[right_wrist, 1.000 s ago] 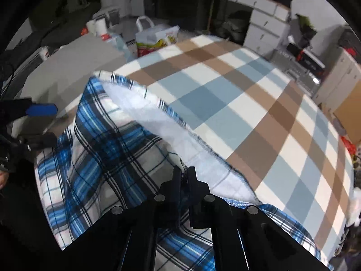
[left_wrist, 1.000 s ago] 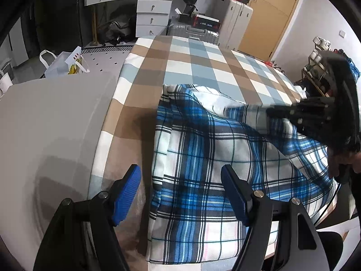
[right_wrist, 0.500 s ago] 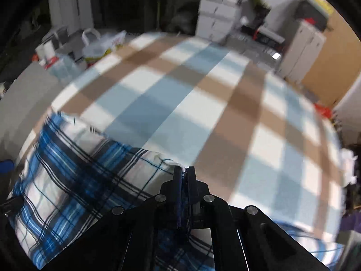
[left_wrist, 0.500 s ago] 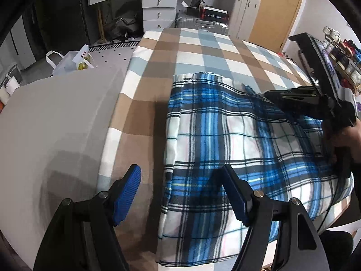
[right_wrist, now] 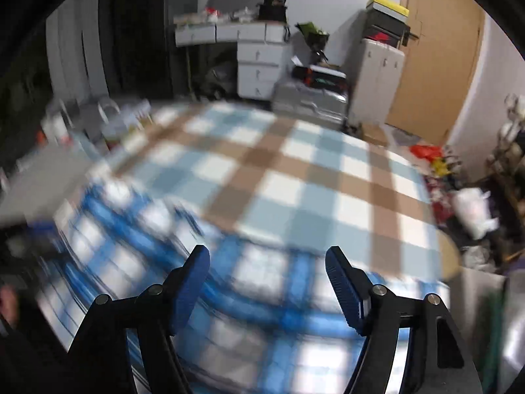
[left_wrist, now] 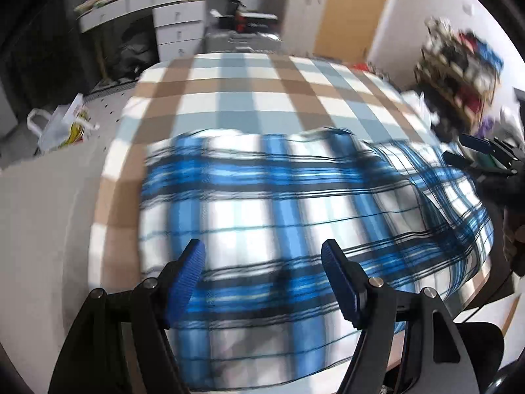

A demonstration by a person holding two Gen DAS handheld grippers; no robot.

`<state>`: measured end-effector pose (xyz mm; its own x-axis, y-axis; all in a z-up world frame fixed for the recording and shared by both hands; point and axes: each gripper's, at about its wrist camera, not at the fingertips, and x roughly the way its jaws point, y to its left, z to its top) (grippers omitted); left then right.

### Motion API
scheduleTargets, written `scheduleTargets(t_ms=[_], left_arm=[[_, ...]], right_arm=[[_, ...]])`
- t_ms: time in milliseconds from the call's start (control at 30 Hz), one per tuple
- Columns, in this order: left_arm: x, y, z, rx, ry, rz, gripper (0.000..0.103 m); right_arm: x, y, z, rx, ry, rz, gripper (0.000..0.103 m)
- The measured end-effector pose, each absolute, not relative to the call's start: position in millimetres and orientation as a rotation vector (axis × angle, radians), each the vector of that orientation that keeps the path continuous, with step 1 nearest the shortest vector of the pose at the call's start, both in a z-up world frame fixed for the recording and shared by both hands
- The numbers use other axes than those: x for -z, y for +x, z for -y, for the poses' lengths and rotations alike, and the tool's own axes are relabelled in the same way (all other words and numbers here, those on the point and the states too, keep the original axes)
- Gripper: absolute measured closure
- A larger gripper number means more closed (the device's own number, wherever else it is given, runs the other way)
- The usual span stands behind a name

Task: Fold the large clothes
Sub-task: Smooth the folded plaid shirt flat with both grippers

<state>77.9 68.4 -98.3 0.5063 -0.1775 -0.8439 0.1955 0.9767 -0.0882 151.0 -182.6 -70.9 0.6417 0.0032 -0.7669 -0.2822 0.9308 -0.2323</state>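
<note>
The blue plaid garment [left_wrist: 295, 229] lies folded over near the checked surface's [left_wrist: 249, 92] front edge, left gripper [left_wrist: 262, 279] spread empty, right gripper [right_wrist: 267, 282] opening with nothing pinched; further folds probably remain.

Left gripper [left_wrist: 263, 262]: jaws wide apart, nothing between the blue pads [left_wrist: 187, 279], pointing steeply down. Right gripper [right_wrist: 267, 267]: jaws opening, pads well apart and nothing pinched between them, also angled down. From the left wrist view the right gripper shows at the right edge [left_wrist: 482, 154], blue fingertips parted, with the hand [left_wrist: 515, 236] that holds it partly visible just below. Both views are motion-blurred. A bit of a hand [right_wrist: 8, 298] shows at the left edge of the right wrist view.
</note>
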Motion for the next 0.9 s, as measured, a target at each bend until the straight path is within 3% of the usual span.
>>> scheduleTargets(t_ms=[133, 333, 467, 500, 567, 600, 900], left_arm=[[103.4, 105.1, -38.3, 0.179, 0.115, -1.071, 0.034], [126.0, 134.4, -52.4, 0.181, -0.078, -1.142, 0.034], [124.6, 136.7, -46.8, 0.182, 0.004, -1.109, 0.034], [126.8, 137.3, -45.8, 0.18, 0.029, -1.114, 0.034], [127.6, 137.8, -42.2, 0.177, 0.085, -1.103, 0.034], [127.8, 138.6, -41.8, 0.173, 0.099, -1.096, 0.034], [129.7, 136.0, -37.6, 0.153, 0.151, -1.074, 0.032]], right_arm=[[100.9, 181.2, 201.3, -0.139, -0.406, -0.973, 0.03], [116.4, 234.5, 196.7, -0.254, -0.34, -1.079, 0.03], [143.0, 261.8, 182.1, -0.33, -0.36, -1.198, 0.032], [147.0, 263.9, 182.6, -0.34, -0.344, -1.213, 0.035], [149.2, 262.3, 186.1, -0.39, -0.269, -1.236, 0.07], [150.8, 261.5, 187.4, -0.392, -0.245, -1.247, 0.101], [127.8, 243.7, 214.8, -0.247, -0.285, -1.109, 0.103]])
